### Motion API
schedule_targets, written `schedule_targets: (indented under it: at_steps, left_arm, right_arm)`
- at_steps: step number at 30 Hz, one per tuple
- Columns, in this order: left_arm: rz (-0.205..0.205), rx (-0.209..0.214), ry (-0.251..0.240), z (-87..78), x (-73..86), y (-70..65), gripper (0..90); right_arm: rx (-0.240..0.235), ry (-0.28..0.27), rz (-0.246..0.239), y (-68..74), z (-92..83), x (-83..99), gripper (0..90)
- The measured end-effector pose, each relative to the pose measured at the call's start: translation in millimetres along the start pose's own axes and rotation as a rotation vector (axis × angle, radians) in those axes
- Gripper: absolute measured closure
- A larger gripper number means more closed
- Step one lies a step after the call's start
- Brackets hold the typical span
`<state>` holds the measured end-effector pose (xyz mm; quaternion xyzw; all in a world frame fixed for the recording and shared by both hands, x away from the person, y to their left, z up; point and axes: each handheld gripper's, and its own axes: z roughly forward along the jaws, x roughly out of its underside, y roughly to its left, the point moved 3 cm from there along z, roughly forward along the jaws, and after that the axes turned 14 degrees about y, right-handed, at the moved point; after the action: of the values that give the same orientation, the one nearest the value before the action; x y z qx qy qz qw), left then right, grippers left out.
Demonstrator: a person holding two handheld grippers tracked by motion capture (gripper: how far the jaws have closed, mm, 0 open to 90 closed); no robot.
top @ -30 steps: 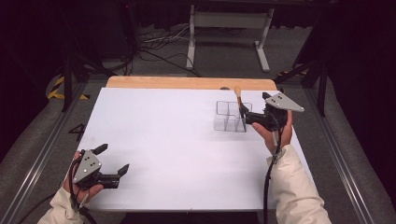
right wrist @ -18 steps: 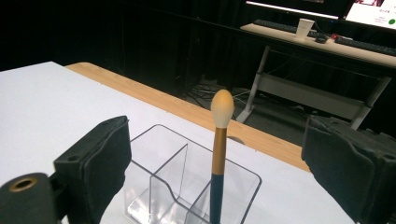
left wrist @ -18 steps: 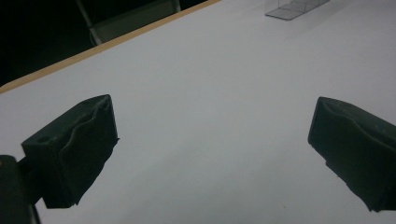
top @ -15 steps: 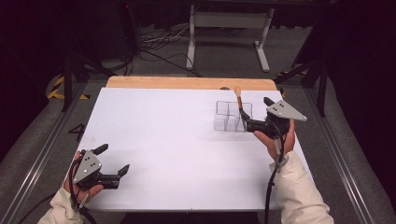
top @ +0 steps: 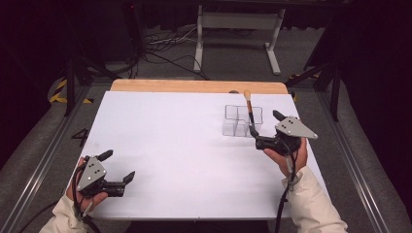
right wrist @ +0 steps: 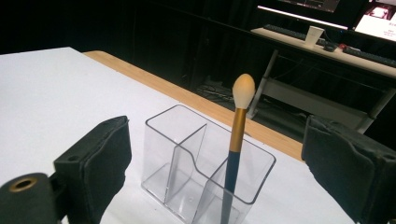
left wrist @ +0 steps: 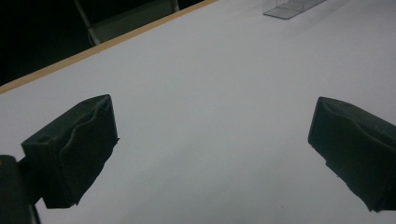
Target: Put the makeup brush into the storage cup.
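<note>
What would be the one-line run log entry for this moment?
brush: upright in holder, end compartment | right gripper: open, near holder | left gripper: open, empty, over table

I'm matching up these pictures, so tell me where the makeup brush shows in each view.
High view: the makeup brush stands right of centre, in the clear organiser, just ahead of the right gripper.
Left gripper view: not in it; a corner of the organiser sits at the top edge.
Right gripper view: centre, brush upright between the open jaws.
Shared landmark: the organiser.
</note>
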<state>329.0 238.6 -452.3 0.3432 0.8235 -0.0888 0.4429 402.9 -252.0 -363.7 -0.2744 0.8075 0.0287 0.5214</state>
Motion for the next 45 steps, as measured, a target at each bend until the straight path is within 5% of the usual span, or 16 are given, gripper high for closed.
schedule_targets:
  at_steps: [25,45]
  left_arm:
    - [0.008,0.0,0.008,0.8,0.1,-0.8,2.1]
    - [0.024,0.005,0.01,1.4,-1.0,-3.8,2.1]
  right_arm:
    - [-0.01,-0.013,-0.053,23.5,-12.0,27.1,10.7]
    - [0.008,0.031,-0.081,20.4,-24.5,70.0,8.4]
